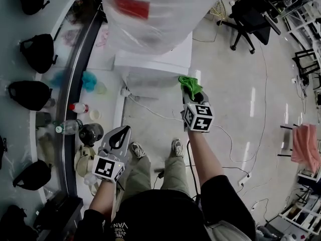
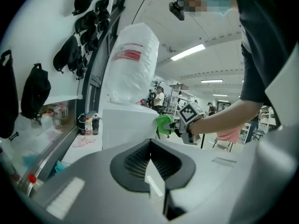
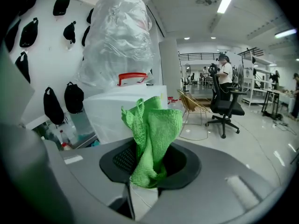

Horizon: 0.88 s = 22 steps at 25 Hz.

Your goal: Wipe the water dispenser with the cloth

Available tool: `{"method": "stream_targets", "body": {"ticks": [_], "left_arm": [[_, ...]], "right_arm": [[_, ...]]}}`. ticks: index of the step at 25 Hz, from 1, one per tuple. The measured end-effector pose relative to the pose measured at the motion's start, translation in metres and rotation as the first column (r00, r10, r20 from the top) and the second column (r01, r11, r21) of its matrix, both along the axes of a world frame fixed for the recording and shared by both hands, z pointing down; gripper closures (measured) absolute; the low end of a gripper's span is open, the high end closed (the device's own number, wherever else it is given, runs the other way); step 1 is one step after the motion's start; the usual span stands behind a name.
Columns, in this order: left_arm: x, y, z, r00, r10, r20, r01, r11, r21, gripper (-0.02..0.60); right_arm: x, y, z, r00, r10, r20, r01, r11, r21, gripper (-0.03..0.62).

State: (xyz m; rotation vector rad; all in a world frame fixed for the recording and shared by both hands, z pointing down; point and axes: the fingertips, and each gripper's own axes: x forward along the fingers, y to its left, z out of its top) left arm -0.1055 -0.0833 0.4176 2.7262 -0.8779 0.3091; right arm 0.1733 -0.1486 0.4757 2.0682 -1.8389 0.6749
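Observation:
The white water dispenser (image 1: 155, 64) stands against the wall, with a plastic-wrapped bottle (image 1: 145, 14) on top. My right gripper (image 1: 188, 95) is shut on a bunched green cloth (image 1: 190, 84), held close to the dispenser's front right corner. In the right gripper view the cloth (image 3: 152, 139) sticks up out of the jaws, with the dispenser (image 3: 117, 111) just behind it. My left gripper (image 1: 119, 131) hangs lower left, away from the dispenser, its jaws together on nothing. The left gripper view shows the cloth (image 2: 163, 124) at the dispenser's edge (image 2: 126, 122).
Several black bags (image 1: 37, 51) hang on the white wall at left. A ledge below them holds bottles (image 1: 77, 108) and rags. An office chair (image 1: 251, 19) stands at the back right. Cables (image 1: 225, 134) trail over the floor, and a pink cloth (image 1: 303, 147) hangs at the right.

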Motion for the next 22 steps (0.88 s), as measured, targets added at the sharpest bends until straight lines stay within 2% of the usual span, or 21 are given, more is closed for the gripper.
{"method": "stream_targets", "body": {"ticks": [4,7,14,19,22], "left_arm": [[0.003,0.006,0.001,1.0,0.005,-0.005,-0.005,1.0,-0.005,0.58],[-0.003,0.009,0.0,1.0,-0.003,-0.007,0.002,1.0,-0.006,0.58],[-0.035,0.013,0.002,1.0,-0.02,0.019,0.02,1.0,0.001,0.579],[-0.064,0.012,0.004,0.998,-0.054,0.022,0.054,0.999,0.001,0.579],[-0.078,0.011,0.007,0.997,-0.066,0.034,0.066,0.998,0.007,0.578]], "right_arm": [[0.002,0.014,-0.002,1.0,0.012,-0.001,-0.012,1.0,0.006,0.474],[-0.02,0.02,0.0,0.999,-0.036,-0.007,0.036,0.999,0.013,0.474],[-0.133,-0.005,0.036,0.971,-0.234,0.055,0.236,0.972,-0.02,0.476],[-0.211,-0.049,0.052,0.933,-0.349,0.09,0.35,0.937,0.006,0.474],[-0.242,-0.078,0.06,0.916,-0.388,0.102,0.39,0.921,0.005,0.474]]}}
